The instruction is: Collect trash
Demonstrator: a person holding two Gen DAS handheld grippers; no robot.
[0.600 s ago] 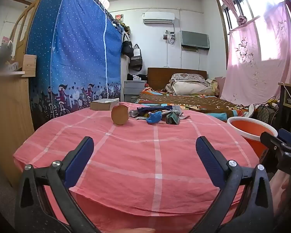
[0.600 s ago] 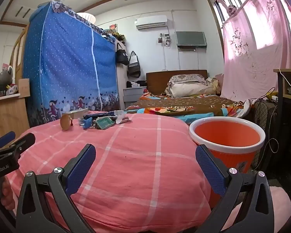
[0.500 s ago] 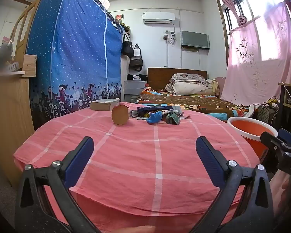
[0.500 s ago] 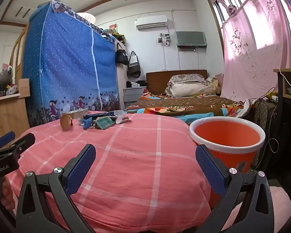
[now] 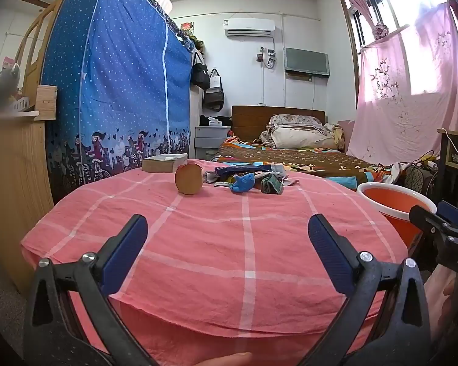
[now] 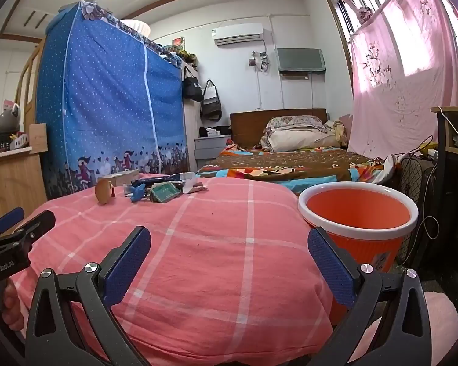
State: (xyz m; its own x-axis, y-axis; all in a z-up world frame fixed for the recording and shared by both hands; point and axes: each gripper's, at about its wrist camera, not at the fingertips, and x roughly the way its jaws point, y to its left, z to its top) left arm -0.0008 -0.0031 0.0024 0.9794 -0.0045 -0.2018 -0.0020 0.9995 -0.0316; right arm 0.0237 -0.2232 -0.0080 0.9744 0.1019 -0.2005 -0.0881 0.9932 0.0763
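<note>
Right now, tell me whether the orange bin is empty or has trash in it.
Empty as far as shown: the bin shows only bare orange inside; its bottom is hidden by the rim.

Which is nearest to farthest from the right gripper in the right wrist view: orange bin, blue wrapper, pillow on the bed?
From the right gripper, jaws open:
1. Orange bin, just right of the table edge.
2. Blue wrapper, far end of the pink cloth, left.
3. Pillow, on the bed at the back wall.
</note>
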